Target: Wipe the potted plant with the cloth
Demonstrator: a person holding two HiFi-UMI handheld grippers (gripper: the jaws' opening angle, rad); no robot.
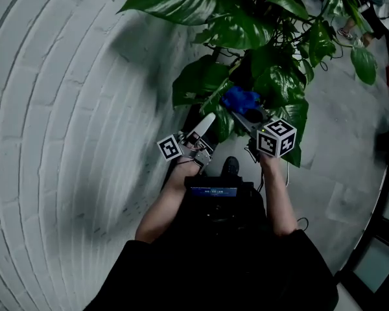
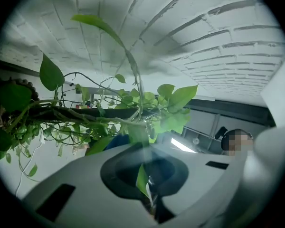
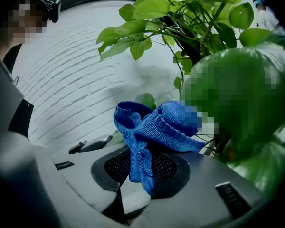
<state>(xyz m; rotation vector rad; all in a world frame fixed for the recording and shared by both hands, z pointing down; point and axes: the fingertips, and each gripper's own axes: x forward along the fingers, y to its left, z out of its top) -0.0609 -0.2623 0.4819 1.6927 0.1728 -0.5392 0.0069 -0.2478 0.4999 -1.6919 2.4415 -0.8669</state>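
Dark-clothed torso point(image 1: 214, 264) fills the bottom of the head view. Small device point(image 1: 212, 191) at the chest has a lit blue strip, text too small to read. Both forearms reach up into the potted plant point(image 1: 246, 31), whose foliage hangs beside the white brick wall point(image 1: 65, 109) and above the grey floor tiles point(image 1: 350, 167). Left gripper point(image 1: 205, 125): jaws fully closed, one green leaf point(image 2: 142, 180) pinched between them, seen edge-on in the left gripper view. Right gripper point(image 1: 238, 114): jaws clamped on the blue cloth point(image 1: 241, 99). A tail of the cloth hangs down through the grip and the rest is bunched above the jaws, in among the lower leaves and near the left gripper. Each gripper's marker cube point(image 1: 276, 137) shows black-and-white square codes only.
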